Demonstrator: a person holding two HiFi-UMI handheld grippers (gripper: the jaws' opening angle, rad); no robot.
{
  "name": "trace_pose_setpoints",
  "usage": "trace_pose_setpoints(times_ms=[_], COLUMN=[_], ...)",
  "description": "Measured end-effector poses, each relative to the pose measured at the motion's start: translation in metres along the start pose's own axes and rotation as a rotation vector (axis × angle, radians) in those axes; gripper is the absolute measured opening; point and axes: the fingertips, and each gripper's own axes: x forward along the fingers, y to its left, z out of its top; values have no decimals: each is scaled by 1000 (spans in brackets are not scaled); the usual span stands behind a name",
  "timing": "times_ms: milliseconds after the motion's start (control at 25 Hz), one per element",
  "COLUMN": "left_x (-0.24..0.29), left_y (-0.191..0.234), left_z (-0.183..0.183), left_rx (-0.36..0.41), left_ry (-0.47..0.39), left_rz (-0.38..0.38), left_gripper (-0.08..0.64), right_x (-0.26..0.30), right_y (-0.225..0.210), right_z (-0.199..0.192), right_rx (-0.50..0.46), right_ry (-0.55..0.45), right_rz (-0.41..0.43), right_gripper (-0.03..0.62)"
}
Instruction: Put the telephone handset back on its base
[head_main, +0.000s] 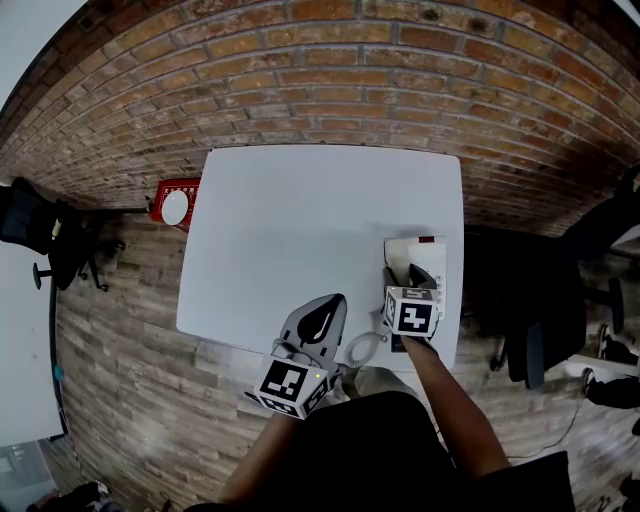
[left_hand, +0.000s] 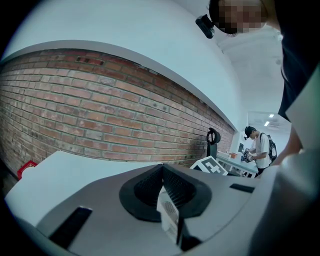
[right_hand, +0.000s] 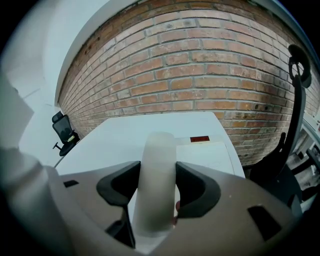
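My right gripper (right_hand: 158, 197) is shut on the white telephone handset (right_hand: 157, 170), which stands up between the jaws. In the head view this gripper (head_main: 418, 278) is over the white phone base (head_main: 403, 252) at the table's right side, hiding most of the handset. The base (right_hand: 215, 156) lies just beyond the handset, with a small red label (right_hand: 200, 139) at its far edge. A coiled white cord (head_main: 364, 346) loops near the table's front edge. My left gripper (head_main: 333, 302) hovers over the front edge left of the phone, its jaws (left_hand: 162, 184) shut and holding nothing.
The white table (head_main: 300, 230) stands against a brick wall (head_main: 330, 70). A red object with a white round top (head_main: 176, 204) sits on the floor at its left. Black office chairs stand at the left (head_main: 35, 225) and right (head_main: 535, 310). A person (left_hand: 259, 150) stands far off.
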Motion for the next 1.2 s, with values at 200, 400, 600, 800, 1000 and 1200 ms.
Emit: trace_pose_setpoints(times_ms=[200, 400, 600, 800, 1000, 1200], left_x=[0, 0, 1, -4, -6, -5], left_y=[3, 2, 0, 2, 4, 0], left_z=[-1, -3, -4, -4, -3, -5], left_rx=[-2, -5, -6, -8, -12, -13], left_ry=[4, 7, 8, 2, -2, -3], left_rz=[1, -3, -6, 6, 14, 11], left_gripper=[9, 9, 9, 9, 9, 9], right_x=[4, 5, 6, 7, 5, 4], right_y=[0, 0, 1, 2, 5, 5], right_z=[-3, -4, -3, -4, -1, 0], right_rx=[-9, -20, -45, -75, -91, -88], right_ry=[12, 15, 25, 31, 17, 11], right_rz=[-17, -34, -53, -58, -55, -37], right_gripper=[227, 227, 227, 227, 227, 229])
